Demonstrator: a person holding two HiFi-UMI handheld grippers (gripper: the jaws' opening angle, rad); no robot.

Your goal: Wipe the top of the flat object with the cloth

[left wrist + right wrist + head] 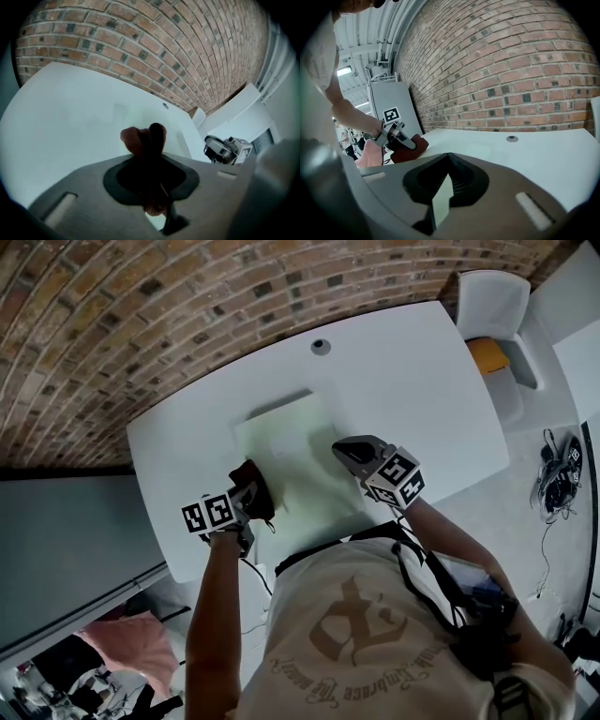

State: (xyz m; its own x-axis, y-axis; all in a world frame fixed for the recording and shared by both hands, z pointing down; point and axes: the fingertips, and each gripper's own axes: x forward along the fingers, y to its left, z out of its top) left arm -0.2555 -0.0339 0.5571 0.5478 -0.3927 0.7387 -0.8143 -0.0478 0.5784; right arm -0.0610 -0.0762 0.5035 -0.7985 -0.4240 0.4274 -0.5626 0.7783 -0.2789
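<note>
While the left gripper (242, 506) clamps the bunched dark red cloth (257, 482) at the left edge of the pale flat object (292, 448), that sheet lies flat on the white table (422, 381). At its right edge, the right gripper (352, 454) has its jaws pinched on the thin rim.

Maroon cloth (253, 482), bunched, is held at left edge of pale rectangular flat object (295, 446), laid flat on white counter (412, 390).
</note>
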